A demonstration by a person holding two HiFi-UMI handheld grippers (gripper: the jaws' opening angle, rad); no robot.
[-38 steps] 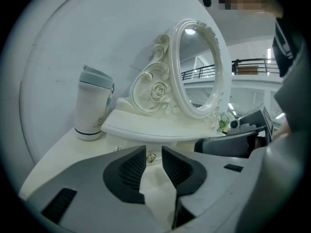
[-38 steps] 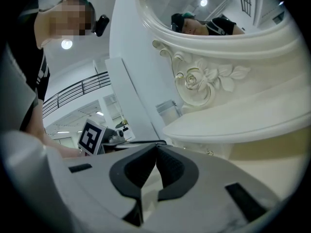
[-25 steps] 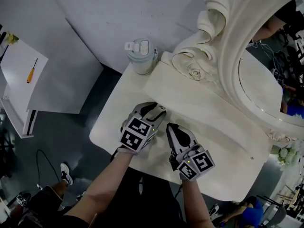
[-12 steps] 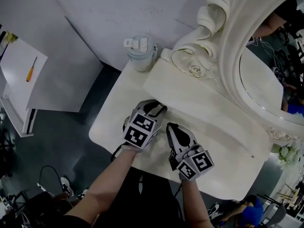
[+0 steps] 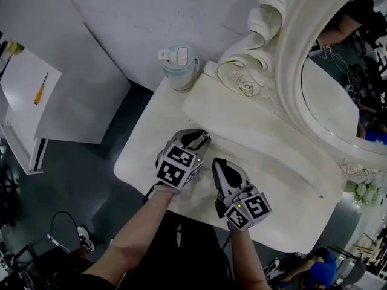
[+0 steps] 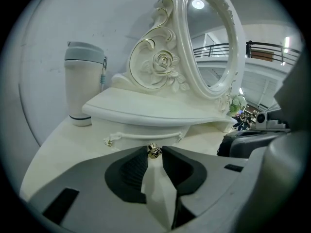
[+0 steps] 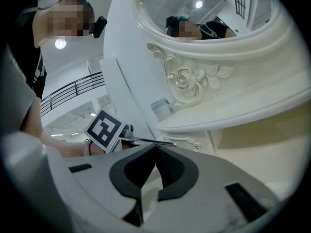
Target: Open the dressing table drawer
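Note:
The cream dressing table (image 5: 145, 156) carries a raised shelf whose small drawer front (image 6: 146, 132) has rope-like trim and a little gold knob (image 6: 154, 151). My left gripper (image 6: 154, 148) points at that drawer, and its jaws are closing with the knob between their tips, a thin gap still showing on the right side. In the head view the left gripper (image 5: 202, 139) reaches the shelf's front edge. My right gripper (image 5: 217, 162) rests just beside it on the tabletop, shut and empty, its tips meeting (image 7: 156, 147).
A pale lidded tumbler (image 5: 179, 70) stands at the table's back left corner. An ornate oval mirror (image 5: 338, 95) with rose carving rises behind the shelf. A white side table with a screwdriver (image 5: 41, 89) is at far left, across dark floor.
The left gripper has edged slightly toward the shelf front and its jaws look narrower. The right gripper has stayed put.

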